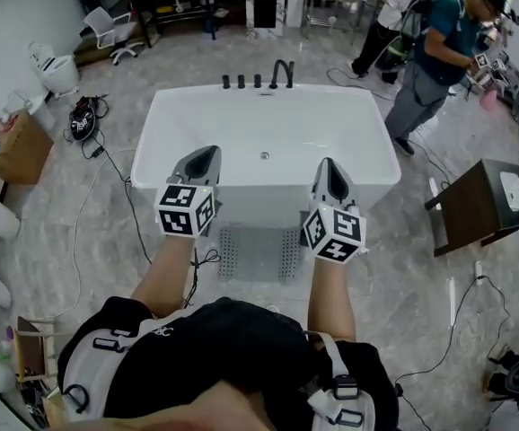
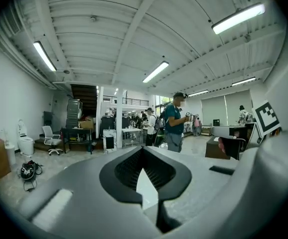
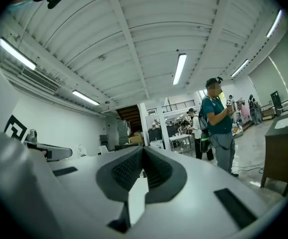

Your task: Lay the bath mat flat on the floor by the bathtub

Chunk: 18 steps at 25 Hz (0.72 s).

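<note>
A grey dotted bath mat (image 1: 259,254) lies flat on the marble floor against the front of the white bathtub (image 1: 174,119). My left gripper (image 1: 207,155) is held up over the tub's near left rim, jaws shut and empty. On the other side, the right gripper (image 1: 329,167) hovers over the near right rim, also shut with nothing in it. The mat sits below and between them, touched by neither. In the left gripper view the left gripper (image 2: 143,149) points level across the room. The right gripper (image 3: 144,148), in its own view, points up toward the ceiling.
A dark wooden stand (image 1: 484,205) with a basin stands right of the tub. Two people (image 1: 439,52) stand at the back right. A cardboard box (image 1: 17,146), a toilet (image 1: 57,70) and cables (image 1: 107,178) lie to the left. Black taps (image 1: 268,79) line the tub's far rim.
</note>
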### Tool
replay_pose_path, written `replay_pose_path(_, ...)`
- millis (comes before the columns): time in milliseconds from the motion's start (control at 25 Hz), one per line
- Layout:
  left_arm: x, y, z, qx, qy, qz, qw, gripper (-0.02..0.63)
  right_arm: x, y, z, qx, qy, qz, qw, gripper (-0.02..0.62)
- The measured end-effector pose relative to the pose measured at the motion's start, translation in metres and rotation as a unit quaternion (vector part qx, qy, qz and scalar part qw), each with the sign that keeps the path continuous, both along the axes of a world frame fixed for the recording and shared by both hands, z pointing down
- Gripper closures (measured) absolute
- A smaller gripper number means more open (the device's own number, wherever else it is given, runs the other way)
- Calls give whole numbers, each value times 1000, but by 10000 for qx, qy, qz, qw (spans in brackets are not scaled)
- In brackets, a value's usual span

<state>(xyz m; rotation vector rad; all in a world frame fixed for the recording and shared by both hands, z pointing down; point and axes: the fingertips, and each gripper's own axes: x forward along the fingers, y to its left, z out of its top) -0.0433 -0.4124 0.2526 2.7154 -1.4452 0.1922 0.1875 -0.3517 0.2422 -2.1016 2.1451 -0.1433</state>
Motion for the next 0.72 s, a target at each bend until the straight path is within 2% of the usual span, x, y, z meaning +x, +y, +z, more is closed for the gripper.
replay_pose_path(280,-3,11,-1,25,-103,-47,9999,601,-8,5,2,-10,109,-148,9998,589)
replay_pose_path(480,-5,24,1,-64,65,4,10000,601,-14,13,14,-105,157,-231,9996,589)
replay_pose_path(720,-6,32,-1,5,65,-40,10000,601,-12,18,16,-138,177,-248,9994,589)
